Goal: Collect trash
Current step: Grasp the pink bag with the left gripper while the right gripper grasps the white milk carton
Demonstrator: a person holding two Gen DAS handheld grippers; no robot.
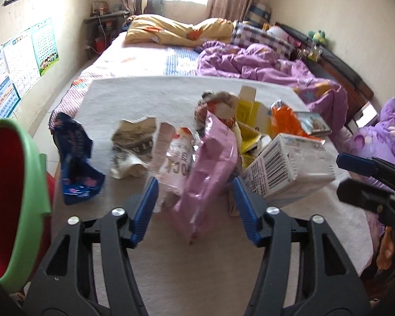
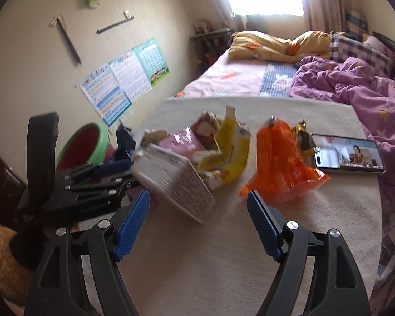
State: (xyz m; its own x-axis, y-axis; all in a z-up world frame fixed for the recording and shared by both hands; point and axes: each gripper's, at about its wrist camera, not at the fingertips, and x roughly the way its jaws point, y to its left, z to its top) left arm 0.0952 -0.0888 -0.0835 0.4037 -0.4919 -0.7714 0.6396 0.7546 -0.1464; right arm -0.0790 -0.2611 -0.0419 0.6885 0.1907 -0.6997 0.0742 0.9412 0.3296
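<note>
A heap of trash lies on a cream blanket [image 1: 144, 97] on the bed. My left gripper [image 1: 194, 184] is open, and a pink wrapper [image 1: 208, 168] stands between its blue pads without being visibly pinched. Around it lie a white sachet [image 1: 176, 158], a crumpled paper bag [image 1: 131, 142], a blue wrapper [image 1: 76, 163], a yellow box [image 1: 250, 113] and an orange wrapper [image 1: 284, 118]. My right gripper [image 2: 198, 196] is open too, and a corner of a white barcode carton [image 2: 176, 184] reaches in between its fingers. The orange wrapper [image 2: 281, 163] lies just beyond its right finger.
A green-rimmed bin with a red inside [image 1: 26, 184] stands off the bed's left edge, also in the right wrist view [image 2: 92, 137]. A phone [image 2: 347, 155] with its screen lit rests on the blanket at the right. Purple and yellow quilts fill the far bed.
</note>
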